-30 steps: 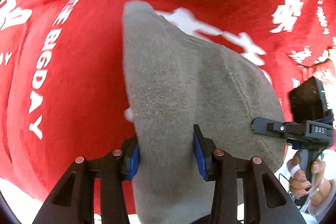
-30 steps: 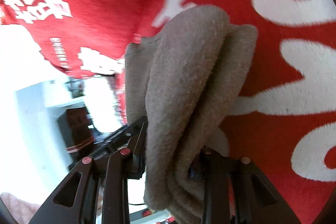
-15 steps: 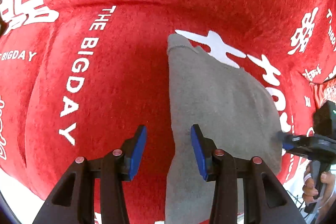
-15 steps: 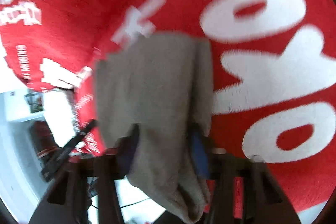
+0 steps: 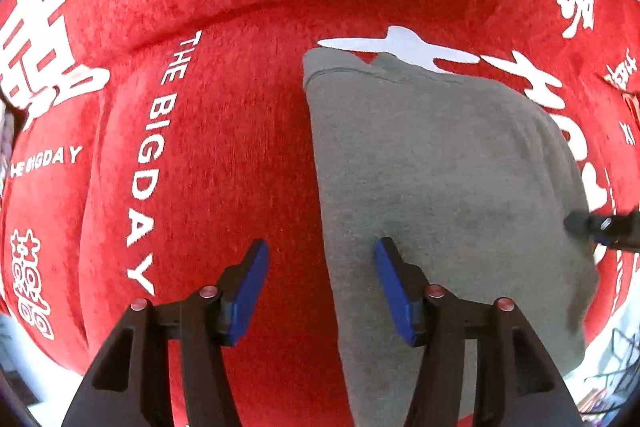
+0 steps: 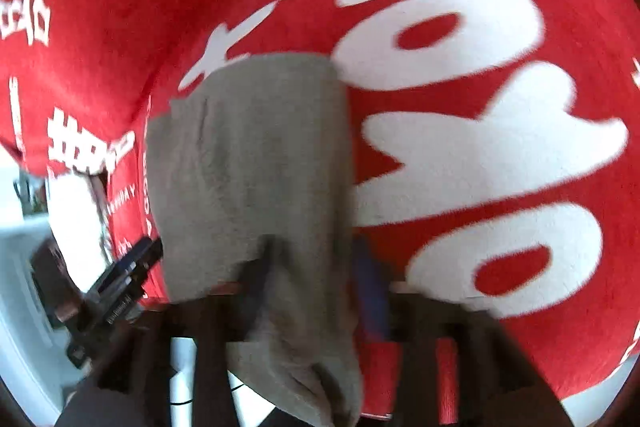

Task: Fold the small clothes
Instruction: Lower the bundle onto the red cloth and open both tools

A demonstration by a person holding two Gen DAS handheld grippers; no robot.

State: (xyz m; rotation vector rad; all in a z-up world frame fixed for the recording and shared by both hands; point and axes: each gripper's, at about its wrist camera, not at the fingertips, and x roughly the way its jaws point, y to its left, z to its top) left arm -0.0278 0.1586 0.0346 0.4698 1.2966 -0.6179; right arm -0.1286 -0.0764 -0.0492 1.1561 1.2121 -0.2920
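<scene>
A grey folded garment [image 5: 440, 187] lies flat on a red plush surface [image 5: 200, 147] with white lettering. My left gripper [image 5: 318, 279] is open and empty, its blue pads straddling the garment's left edge just above it. The right gripper shows at the right edge of the left wrist view [image 5: 604, 227], at the garment's right side. In the blurred right wrist view the garment [image 6: 256, 167] runs between the fingers of my right gripper [image 6: 310, 279], which looks open around it. The left gripper shows at the left there [image 6: 120, 279].
The red surface's front edge drops to a pale floor at the bottom left [image 5: 24, 367] and bottom right [image 5: 616, 367]. White furniture [image 6: 24, 267] stands beyond the surface's left side in the right wrist view.
My left gripper has let go of the garment and opened, then drawn back. The garment has dropped from hanging to lying flat. The right gripper's jaws have spread and it is moving.
</scene>
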